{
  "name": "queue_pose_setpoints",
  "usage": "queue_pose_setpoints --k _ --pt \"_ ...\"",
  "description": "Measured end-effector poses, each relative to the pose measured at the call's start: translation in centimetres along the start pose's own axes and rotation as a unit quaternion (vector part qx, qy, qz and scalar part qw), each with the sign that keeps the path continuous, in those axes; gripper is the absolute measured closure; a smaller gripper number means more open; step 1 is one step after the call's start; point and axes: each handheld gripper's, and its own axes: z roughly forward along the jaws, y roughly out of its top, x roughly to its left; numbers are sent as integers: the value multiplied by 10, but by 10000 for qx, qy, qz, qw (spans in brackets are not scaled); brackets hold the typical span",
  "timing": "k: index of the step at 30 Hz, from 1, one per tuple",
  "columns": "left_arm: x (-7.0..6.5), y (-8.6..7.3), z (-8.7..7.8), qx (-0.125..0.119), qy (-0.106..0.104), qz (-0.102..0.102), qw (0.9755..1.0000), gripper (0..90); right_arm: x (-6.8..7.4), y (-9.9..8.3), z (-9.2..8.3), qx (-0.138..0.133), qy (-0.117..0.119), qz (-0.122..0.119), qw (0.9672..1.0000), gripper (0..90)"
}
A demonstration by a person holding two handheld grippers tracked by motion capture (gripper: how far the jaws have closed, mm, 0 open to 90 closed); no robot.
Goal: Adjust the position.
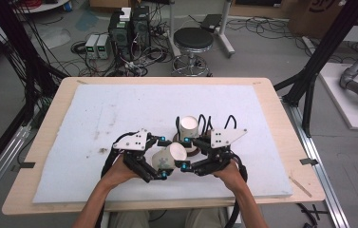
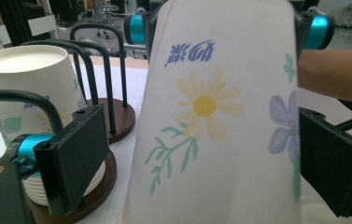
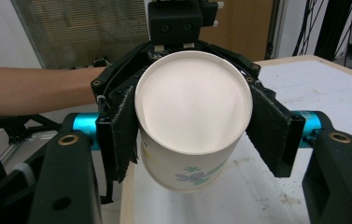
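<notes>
Obs.: paper cup is held off the white mat, lying on its side, midway along the near edge of the table. Its base faces the right gripper and its mouth the left gripper.

Right gripper: jaws narrow, pads pressed on the cup wall near the base. It carries the cup.

Left gripper: jaws wide and straddling the cup's wider end. In the left gripper view one pad stands clear of the wall; the other sits at the wall, and I cannot tell whether it touches.

A stack of upturned cups sits in a wire rack just behind.

Handling (judgement): very light, with a thin soft wall that dents under squeeze and a printed surface that looks fairly slick. Grip low, near the stiff base ring or the rolled rim, with gentle pressure. Mid-wall would buckle.
</notes>
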Motion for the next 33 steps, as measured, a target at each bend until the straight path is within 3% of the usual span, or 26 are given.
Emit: queue_pose_setpoints --k 11,15,19,30,32,33 --pt "0 -1 0 144 41 -35 9999 112 -1 -1 -3 -88 41 -3 10000 377" --pt "-1 -1 0 181 -27 3 9998 155 0 -2 -3 -87 26 17 10000 378" --pt "-2 -1 -2 186 -124 89 9997 263 -1 -3 -3 -106 5 39 9999 379" --pt "-3 -1 -2 278 -126 97 9995 296 -1 -5 -3 -77 31 21 10000 378" --pt "-3 -1 -2 300 -133 87 9994 296 0 -5 -3 -60 23 -27 10000 342" --pt "-3 -1 -2 303 -131 92 9994 296 1 -5 -2 -89 -23 -22 10000 225"
